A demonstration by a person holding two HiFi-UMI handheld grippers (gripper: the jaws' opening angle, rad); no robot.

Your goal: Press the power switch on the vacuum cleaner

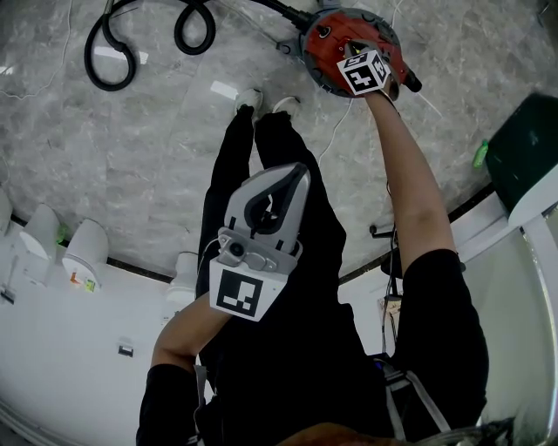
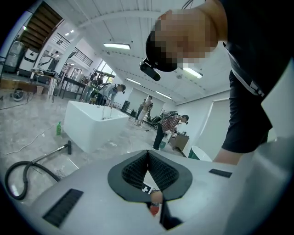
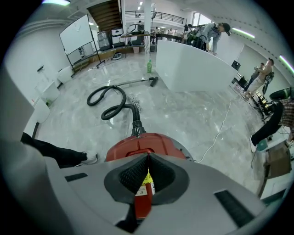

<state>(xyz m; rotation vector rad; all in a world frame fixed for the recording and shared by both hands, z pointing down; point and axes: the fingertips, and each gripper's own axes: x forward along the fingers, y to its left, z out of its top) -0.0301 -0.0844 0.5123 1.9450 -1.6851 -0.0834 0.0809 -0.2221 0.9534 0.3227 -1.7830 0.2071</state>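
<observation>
The red vacuum cleaner (image 1: 321,54) sat on the floor (image 1: 157,131). The right gripper (image 1: 350,48) was down at its top, jaws pressed together and empty. The left gripper (image 1: 296,174) was up by the person's body, jaws together and empty too.

Grey marble floor (image 3: 197,114); a long white counter (image 3: 193,69) stands far right, a whiteboard (image 3: 76,34) far left by a staircase (image 3: 108,13), strip lights (image 2: 117,46) on the white ceiling (image 2: 138,23).

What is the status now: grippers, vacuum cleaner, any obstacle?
Left gripper jaws shut, empty, held near the body. Right gripper jaws shut, tips at the top of the red vacuum cleaner; contact unclear. Hose lies beyond it, nothing in the way.
</observation>
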